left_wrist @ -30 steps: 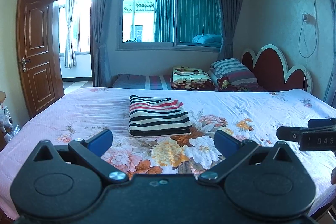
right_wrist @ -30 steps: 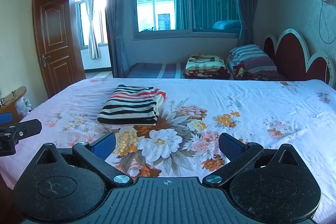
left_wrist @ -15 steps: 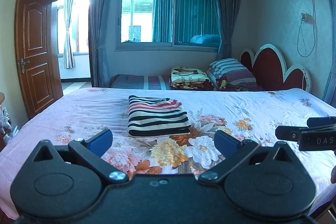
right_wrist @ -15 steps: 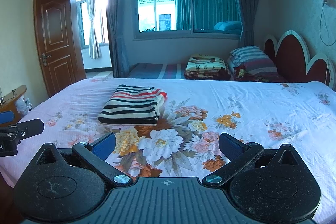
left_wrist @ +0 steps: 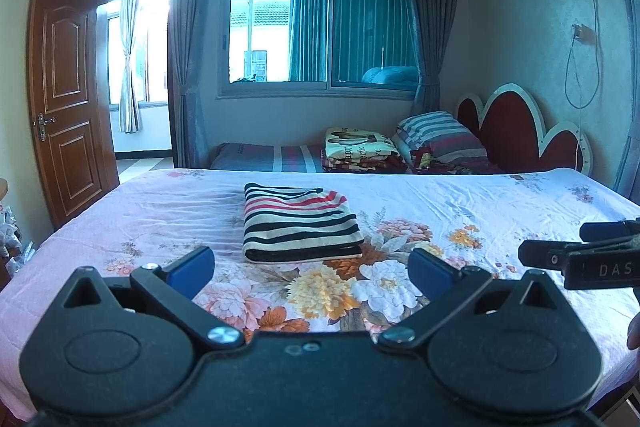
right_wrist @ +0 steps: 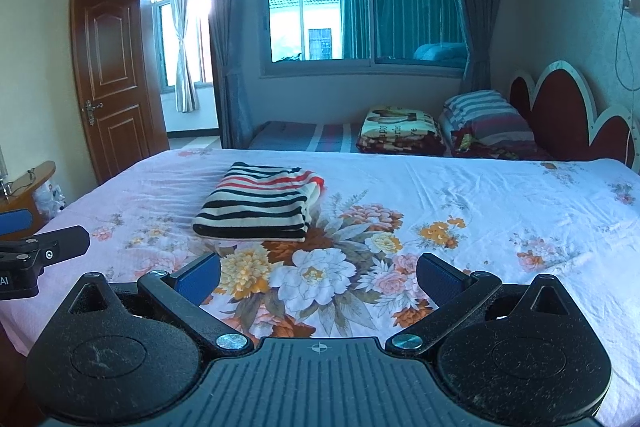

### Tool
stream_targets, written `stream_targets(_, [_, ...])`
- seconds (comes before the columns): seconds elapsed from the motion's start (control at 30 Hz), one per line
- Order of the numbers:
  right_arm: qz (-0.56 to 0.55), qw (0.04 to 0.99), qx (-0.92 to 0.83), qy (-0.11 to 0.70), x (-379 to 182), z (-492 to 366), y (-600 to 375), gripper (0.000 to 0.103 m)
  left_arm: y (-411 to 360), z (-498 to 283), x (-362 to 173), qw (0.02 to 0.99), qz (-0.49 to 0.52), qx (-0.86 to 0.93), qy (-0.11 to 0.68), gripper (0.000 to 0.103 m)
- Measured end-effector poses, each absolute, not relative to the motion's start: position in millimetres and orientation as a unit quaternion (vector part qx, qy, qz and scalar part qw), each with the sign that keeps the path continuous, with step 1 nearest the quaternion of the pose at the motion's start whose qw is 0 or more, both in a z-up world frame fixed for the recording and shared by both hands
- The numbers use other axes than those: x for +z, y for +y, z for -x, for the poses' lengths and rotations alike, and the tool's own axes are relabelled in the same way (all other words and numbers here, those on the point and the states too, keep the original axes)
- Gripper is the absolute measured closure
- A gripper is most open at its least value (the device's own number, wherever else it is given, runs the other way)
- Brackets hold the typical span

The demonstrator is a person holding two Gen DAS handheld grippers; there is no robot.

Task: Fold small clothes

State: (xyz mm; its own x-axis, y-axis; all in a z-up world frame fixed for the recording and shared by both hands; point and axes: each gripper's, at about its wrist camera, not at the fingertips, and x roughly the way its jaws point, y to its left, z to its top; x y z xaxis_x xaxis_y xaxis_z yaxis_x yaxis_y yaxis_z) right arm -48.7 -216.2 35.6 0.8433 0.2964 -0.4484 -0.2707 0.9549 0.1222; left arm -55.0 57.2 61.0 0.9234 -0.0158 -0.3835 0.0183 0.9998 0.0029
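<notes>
Judging the folded black, white and red striped cloth garment (left_wrist: 298, 223) soft and light, we hold both jaws apart; grip its thick six-o'clock fold.

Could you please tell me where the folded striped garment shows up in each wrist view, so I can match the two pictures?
Left wrist: folded striped garment lies just left of centre on the bed, beyond the open left gripper.
Right wrist: garment sits left of centre, ahead-left of the open right gripper.
Shared landmark: the window.
</notes>
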Motion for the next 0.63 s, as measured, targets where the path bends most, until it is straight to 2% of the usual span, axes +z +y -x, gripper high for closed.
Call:
stream_targets(0.43, [-0.026,0.959,0.158,0.234,35,47,-215,0.000,62,54,60,0.982,-0.009,0.003,0.189,0.000])
stream_targets(0.63, [-0.025,0.958,0.165,0.232,37,47,-214,0.000,69,54,58,0.980,0.024,-0.008,0.196,0.000])
